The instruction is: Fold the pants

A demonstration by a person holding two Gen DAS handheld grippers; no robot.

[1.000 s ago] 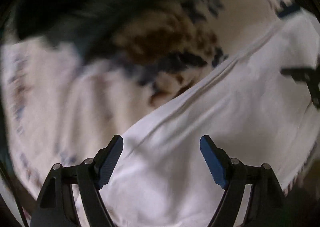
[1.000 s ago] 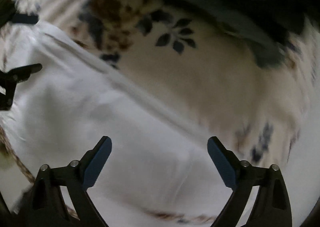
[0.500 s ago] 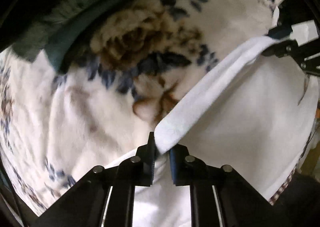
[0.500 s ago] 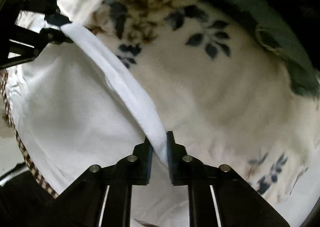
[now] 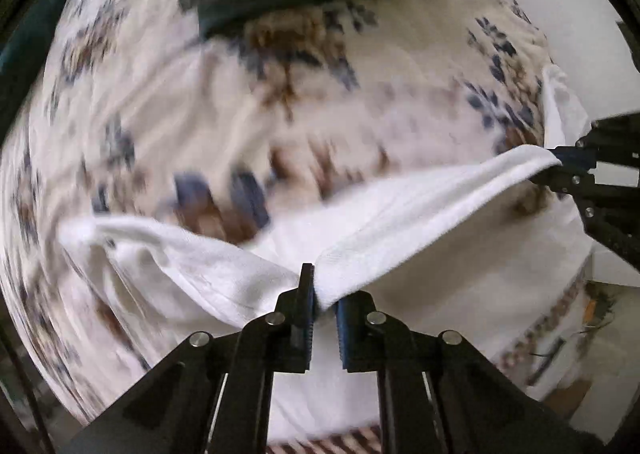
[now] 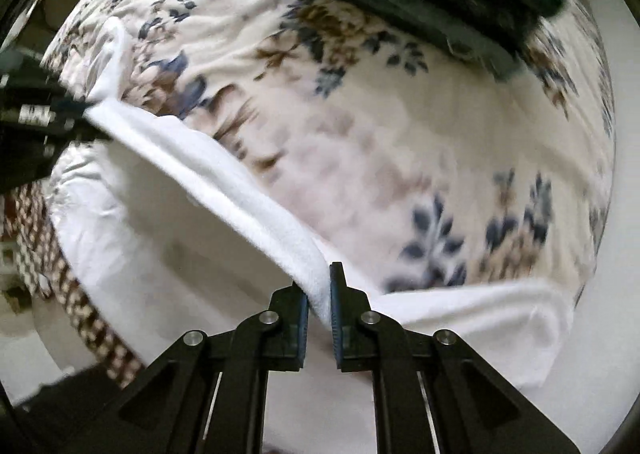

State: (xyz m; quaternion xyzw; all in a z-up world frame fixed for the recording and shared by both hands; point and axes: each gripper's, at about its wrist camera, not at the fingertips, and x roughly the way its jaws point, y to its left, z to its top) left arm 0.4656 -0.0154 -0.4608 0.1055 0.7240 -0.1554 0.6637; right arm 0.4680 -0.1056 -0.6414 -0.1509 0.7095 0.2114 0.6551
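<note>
Jaws are clenching on both sides: your left gripper (image 5: 320,302) and right gripper (image 6: 319,298) are each pinching the thick edge of the white pants (image 5: 420,206), stretched across mid-frame above the floral blanket (image 5: 380,66). They're looking soft, light and floppy, so you're gripping well at that firmer band.

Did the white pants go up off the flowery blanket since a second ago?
Yes. The white pants lay flat on the flowery blanket; now their edge hangs lifted above it, pinched by the left gripper and right gripper.
</note>
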